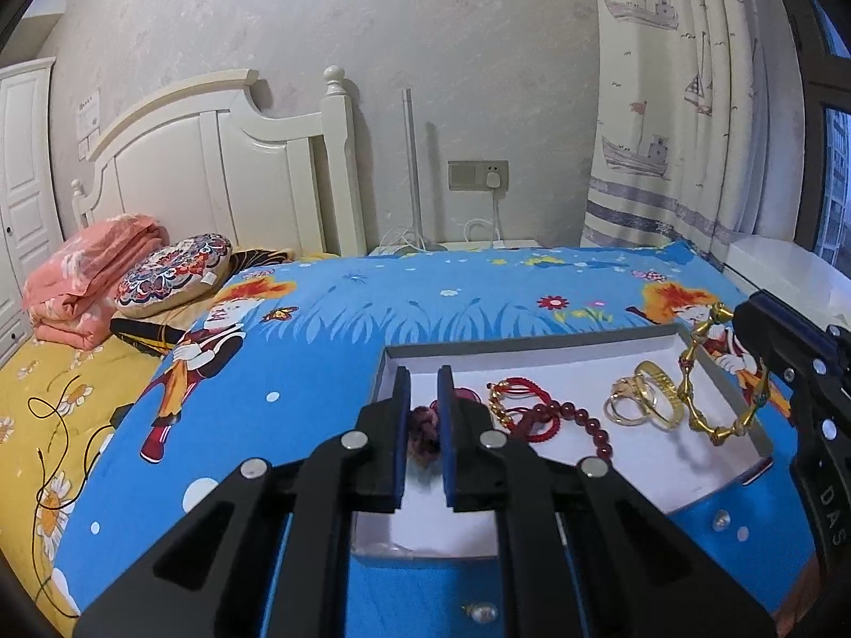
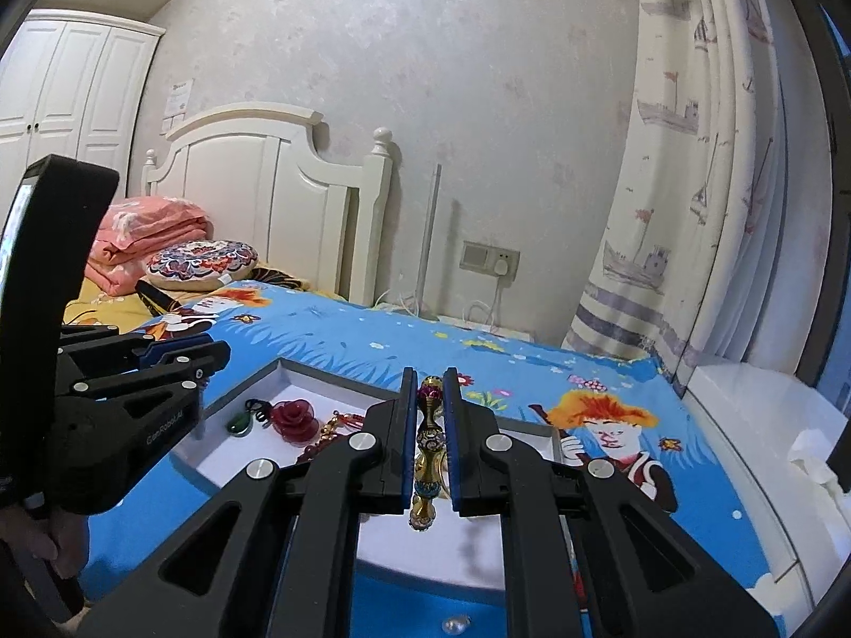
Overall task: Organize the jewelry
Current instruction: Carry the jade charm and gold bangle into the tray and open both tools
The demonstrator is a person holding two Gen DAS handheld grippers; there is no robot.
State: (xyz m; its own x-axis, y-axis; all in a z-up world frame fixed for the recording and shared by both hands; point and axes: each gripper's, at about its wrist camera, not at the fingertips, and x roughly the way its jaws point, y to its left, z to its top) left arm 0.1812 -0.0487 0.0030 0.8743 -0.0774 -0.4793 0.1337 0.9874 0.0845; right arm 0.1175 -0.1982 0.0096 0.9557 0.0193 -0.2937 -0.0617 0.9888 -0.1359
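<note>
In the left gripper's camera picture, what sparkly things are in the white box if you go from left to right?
Dark red tassel held between the left gripper fingers → red cord bracelet → gold rings → gold bangle → gold link chain, lifted by the right gripper.

Trays: one
Gold bangles: about three, overlapping
Red bead strings: one
Red cord bracelets: one
Ornate gold chains: one
Green pendants: one
Red rose pieces: one
</note>
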